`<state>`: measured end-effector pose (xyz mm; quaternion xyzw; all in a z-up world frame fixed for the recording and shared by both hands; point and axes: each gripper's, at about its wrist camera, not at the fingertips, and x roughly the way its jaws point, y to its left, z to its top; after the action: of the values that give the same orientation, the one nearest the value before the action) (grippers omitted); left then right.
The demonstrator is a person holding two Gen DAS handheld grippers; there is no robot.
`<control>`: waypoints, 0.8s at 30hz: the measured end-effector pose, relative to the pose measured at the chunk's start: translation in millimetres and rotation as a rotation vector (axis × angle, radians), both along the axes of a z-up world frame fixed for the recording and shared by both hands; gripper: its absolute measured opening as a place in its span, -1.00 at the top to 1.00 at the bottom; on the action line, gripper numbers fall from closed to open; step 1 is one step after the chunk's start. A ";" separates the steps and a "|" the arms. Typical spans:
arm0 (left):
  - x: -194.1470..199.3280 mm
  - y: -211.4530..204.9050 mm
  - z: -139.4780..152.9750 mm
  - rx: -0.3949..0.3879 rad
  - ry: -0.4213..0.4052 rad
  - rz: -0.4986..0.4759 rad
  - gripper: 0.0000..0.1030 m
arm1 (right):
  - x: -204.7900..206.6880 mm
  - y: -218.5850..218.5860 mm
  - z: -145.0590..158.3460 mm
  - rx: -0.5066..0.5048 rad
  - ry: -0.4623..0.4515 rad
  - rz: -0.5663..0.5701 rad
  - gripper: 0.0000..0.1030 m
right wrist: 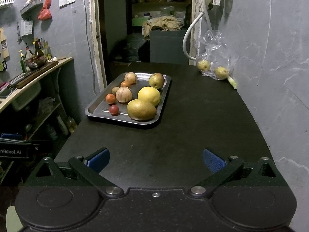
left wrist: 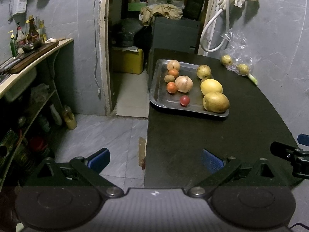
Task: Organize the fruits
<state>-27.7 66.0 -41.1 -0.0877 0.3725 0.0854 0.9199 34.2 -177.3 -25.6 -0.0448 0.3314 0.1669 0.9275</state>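
A metal tray [left wrist: 160, 96] [right wrist: 96, 109] lies on the black table [left wrist: 193, 145] [right wrist: 193, 125] and holds several fruits: a yellow citrus [left wrist: 211, 86] [right wrist: 149, 95], a large pear [left wrist: 216, 102] [right wrist: 141, 109], a second pear [left wrist: 203, 71] [right wrist: 156, 80], small red and orange fruits [left wrist: 184, 100] [right wrist: 114, 109]. A clear plastic bag [left wrist: 236, 58] [right wrist: 214, 58] near the wall has two more pears [left wrist: 243, 69] [right wrist: 221, 72]. My left gripper [left wrist: 154, 161] hangs open over the table's near left edge. My right gripper [right wrist: 155, 159] is open above the near table. Both are empty and far from the tray.
A counter [left wrist: 34, 58] [right wrist: 38, 73] with bottles and a chopping board stands at the left, shelves below it. A doorway [left wrist: 150, 29] opens behind the table. A white hose [left wrist: 210, 29] hangs on the tiled wall at the right. Tiled floor [left wrist: 106, 135] lies left of the table.
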 end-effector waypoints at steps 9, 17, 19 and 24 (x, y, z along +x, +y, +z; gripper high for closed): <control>-0.7 2.0 -1.2 0.001 0.003 0.006 -0.99 | 1.3 1.2 -1.4 0.002 0.003 0.011 -0.99; -0.7 4.9 -2.1 -0.001 0.010 0.015 -0.99 | 1.5 3.4 -1.6 0.003 0.008 0.024 -0.99; 0.7 4.7 -2.1 -0.001 0.013 0.016 -0.99 | 1.4 3.4 -1.5 0.003 0.007 0.022 -0.99; 1.3 4.4 -1.9 0.000 0.014 0.015 -0.99 | 2.8 3.4 -3.0 0.004 0.011 0.015 -0.99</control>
<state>-26.4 70.3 -43.0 -0.0899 0.3781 0.0926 0.9167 37.0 -173.9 -28.6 -0.0442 0.3359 0.1747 0.9245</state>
